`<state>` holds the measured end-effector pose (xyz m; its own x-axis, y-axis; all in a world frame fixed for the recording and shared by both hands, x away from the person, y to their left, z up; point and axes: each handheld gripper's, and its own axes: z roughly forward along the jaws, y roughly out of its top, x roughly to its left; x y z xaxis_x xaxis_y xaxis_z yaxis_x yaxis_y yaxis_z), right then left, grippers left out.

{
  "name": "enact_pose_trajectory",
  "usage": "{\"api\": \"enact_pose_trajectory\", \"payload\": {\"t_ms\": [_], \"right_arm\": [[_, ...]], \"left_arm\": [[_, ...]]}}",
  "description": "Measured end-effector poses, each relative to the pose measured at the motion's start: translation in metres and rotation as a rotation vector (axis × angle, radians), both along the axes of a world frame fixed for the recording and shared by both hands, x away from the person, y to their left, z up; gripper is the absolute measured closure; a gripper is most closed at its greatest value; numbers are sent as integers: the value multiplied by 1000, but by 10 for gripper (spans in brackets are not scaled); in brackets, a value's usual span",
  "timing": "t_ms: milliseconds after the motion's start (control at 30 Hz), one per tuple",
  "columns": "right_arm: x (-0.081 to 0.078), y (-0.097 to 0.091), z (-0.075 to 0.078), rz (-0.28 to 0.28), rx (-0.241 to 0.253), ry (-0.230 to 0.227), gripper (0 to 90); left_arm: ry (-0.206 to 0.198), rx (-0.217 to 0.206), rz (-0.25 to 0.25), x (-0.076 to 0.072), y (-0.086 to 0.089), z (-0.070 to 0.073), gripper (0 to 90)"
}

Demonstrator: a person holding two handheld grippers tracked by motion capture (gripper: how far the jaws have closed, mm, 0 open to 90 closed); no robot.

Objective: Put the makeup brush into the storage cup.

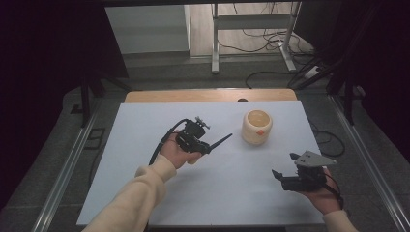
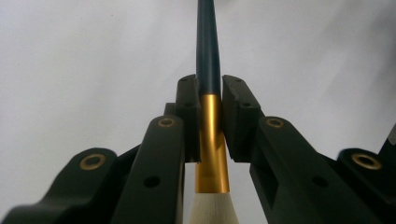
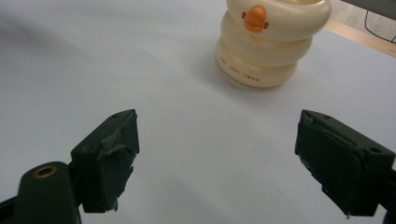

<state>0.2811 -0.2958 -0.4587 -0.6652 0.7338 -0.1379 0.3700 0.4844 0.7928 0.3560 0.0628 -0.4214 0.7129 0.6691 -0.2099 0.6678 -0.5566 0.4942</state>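
The left gripper [image 2: 210, 116] pinches a brush [image 2: 208, 56], probably a makeup one; the right gripper [image 3: 217, 161] has its jaws spread near the cream cup [image 3: 266, 42].

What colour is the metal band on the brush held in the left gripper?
Gold. The metal band sits between the dark handle and pale bristles, clearest in the left gripper view.

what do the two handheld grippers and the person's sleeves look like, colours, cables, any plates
Both grippers are black with blocky jaw pads and brass-coloured rivets at the linkage pivots. The left gripper trails a black cable that loops back toward the wrist. The right gripper carries a grey three-cornered plate on top, and a black cable curls behind it. The person wears cream sleeves.
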Motion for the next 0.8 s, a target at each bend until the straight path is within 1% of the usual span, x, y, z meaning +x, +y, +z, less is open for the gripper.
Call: {"api": "enact_pose_trajectory", "payload": {"t_ms": [133,367,500,800], "right_arm": [[2,9,0,21,-16,0,147],[8,27,-1,52,-42,-5,148],[10,34,-2,57,-52,-8,148],[14,44,-2,66,-75,-26,148]], "left_arm": [[-6,3,-6,-1,1,0,787],[6,-8,-19,-4,2,-2,787],[-3,-5,-24,-5,3,-4,786],[4,-3,-37,-7,0,-6,786]]}}
